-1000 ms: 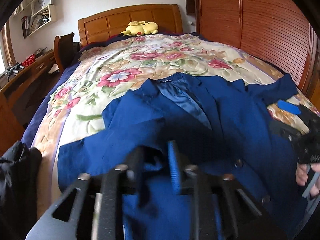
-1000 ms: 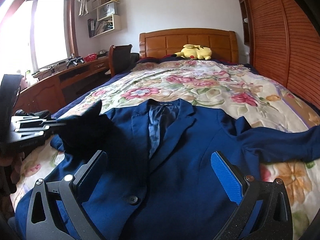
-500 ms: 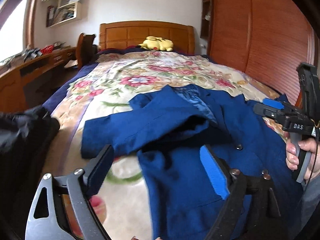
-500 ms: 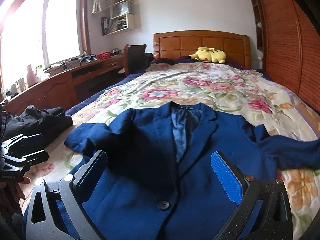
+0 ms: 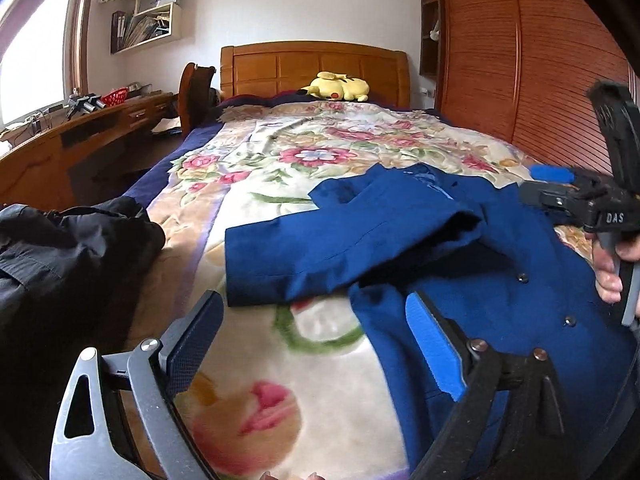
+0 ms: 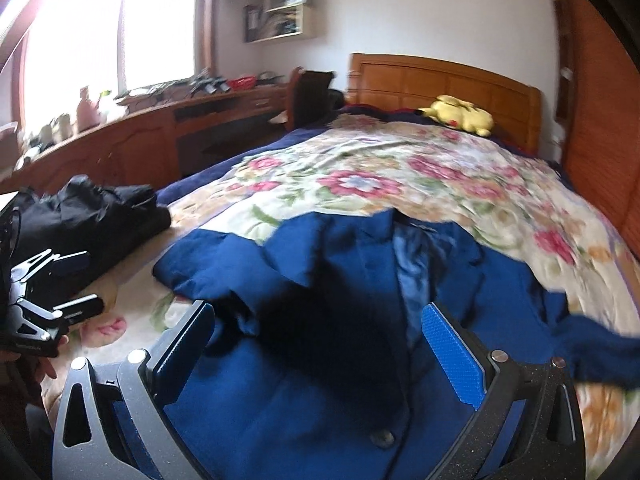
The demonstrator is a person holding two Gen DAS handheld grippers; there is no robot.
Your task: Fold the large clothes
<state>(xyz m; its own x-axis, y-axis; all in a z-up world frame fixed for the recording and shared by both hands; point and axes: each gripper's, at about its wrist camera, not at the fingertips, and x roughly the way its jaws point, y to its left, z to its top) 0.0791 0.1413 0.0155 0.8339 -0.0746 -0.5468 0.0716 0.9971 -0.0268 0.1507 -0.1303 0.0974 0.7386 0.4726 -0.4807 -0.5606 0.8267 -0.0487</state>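
A dark blue blazer (image 5: 460, 248) lies front up on the floral bedspread (image 5: 304, 160). Its left sleeve (image 5: 320, 252) is folded across toward the chest; it also shows in the right wrist view (image 6: 224, 264). The other sleeve (image 6: 592, 344) trails off to the right. My left gripper (image 5: 312, 344) is open and empty, low over the bedspread beside the blazer's left hem. My right gripper (image 6: 320, 348) is open and empty above the blazer's front (image 6: 320, 380). The right gripper also shows at the right edge of the left wrist view (image 5: 560, 192).
A black garment (image 5: 60, 248) lies bunched at the bed's left edge. A yellow plush toy (image 5: 336, 86) rests by the wooden headboard (image 5: 312, 64). A wooden desk (image 5: 72, 148) and chair stand to the left. A slatted wooden wardrobe (image 5: 520, 60) lines the right side.
My left gripper let go of the left sleeve, opened and drew back to the left. The sleeve now lies folded over the blazer. My right gripper swung slightly left, staying open.
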